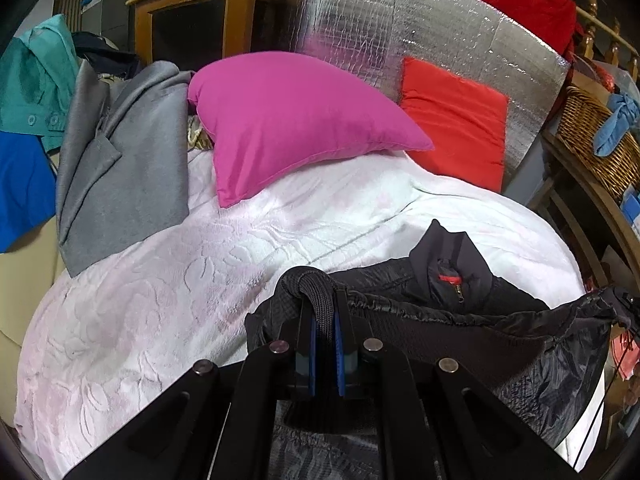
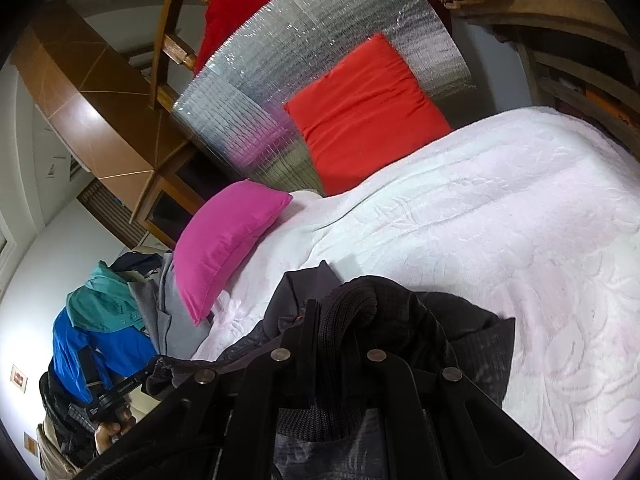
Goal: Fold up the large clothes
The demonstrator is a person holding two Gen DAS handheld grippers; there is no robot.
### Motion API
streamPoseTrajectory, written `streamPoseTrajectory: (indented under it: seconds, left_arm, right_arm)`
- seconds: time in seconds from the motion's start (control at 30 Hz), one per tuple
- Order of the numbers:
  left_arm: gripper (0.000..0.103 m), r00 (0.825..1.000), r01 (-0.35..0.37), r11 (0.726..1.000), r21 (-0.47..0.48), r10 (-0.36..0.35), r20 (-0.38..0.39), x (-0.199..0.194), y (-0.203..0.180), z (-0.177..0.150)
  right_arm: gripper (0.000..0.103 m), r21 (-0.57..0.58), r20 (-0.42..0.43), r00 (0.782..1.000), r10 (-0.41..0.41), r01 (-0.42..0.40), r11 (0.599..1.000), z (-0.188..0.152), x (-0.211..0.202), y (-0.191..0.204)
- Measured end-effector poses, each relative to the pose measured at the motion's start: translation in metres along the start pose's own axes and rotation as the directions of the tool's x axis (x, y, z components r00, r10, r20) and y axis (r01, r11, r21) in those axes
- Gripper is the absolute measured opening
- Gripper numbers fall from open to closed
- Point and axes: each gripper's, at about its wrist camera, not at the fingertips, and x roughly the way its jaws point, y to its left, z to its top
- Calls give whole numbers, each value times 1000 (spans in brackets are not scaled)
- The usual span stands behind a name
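At the bottom of each wrist view a claw is clamped on the black jacket (image 1: pixel 448 308): the left claw (image 1: pixel 325 320) pinches a ribbed cuff, and the right claw (image 2: pixel 344 320) grips what looks like another knit cuff. The jacket lies low-centre on the white bedspread (image 1: pixel 160 300). Beyond sit a pink pillow (image 1: pixel 296 120) and a red cushion (image 1: pixel 452 120).

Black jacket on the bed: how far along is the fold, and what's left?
Done: both grippers have a hold. The left gripper is shut on a ribbed cuff, the right gripper on another ribbed edge of the black jacket. In hand: the jacket is bunched on the white bedspread, collar up. Left: no flat fold shows yet; the grey garment beside the pink pillow looks unfolded.
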Motion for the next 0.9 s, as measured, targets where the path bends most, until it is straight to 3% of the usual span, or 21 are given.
streamPoseTrajectory:
  seconds: [0.53, 0.73, 0.9]
  left_arm:
    - [8, 996, -10, 1000, 10, 11, -83, 53, -11, 18]
    - [8, 993, -1, 1000, -21, -1, -120, 64, -7, 22]
    - [8, 994, 11, 1000, -4, -12, -105, 60, -8, 27]
  right_arm:
    - [8, 64, -72, 996, -50, 55, 996, 12, 58, -46]
    - [8, 63, -96, 994, -58, 64, 996, 17, 64, -46]
    - [8, 53, -102, 994, -47, 53, 997, 24, 60, -42]
